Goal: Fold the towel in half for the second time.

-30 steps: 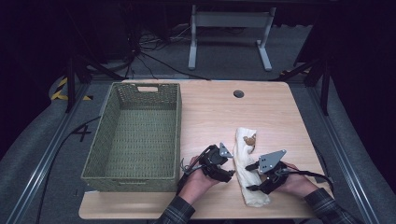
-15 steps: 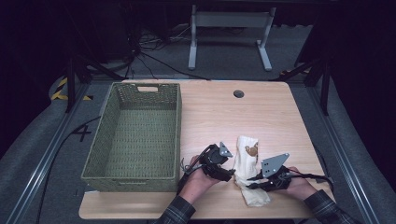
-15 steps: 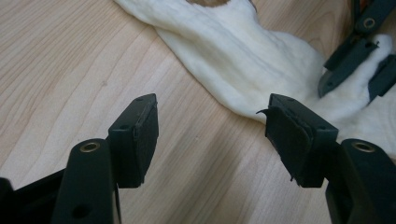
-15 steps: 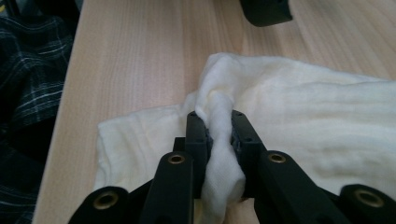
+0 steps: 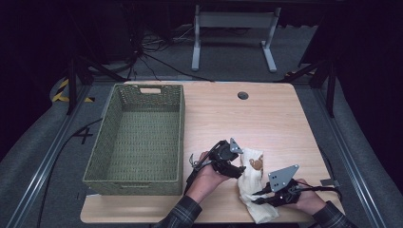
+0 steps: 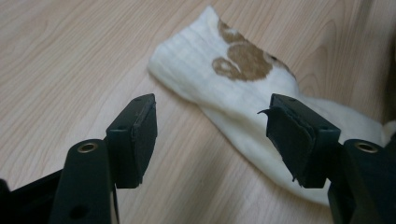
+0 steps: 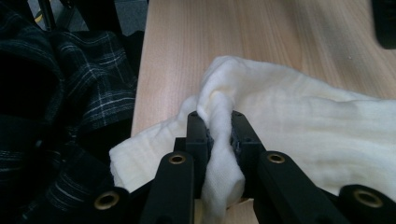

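1. Dark flooring is surrounding a pale wooden table (image 5: 285, 123) carrying a green woven basket (image 5: 138, 137)
2. Cream sock (image 5: 252, 183) with a brown motif is lying near the front edge
3. Right gripper (image 7: 218, 135), jaws having just closed, is pinching a fold of it; left gripper (image 6: 212, 135) is hovering open over it

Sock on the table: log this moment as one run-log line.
right gripper: just closed, shut on cream sock | left gripper: open, over the sock's printed end | green wicker basket: nothing inside
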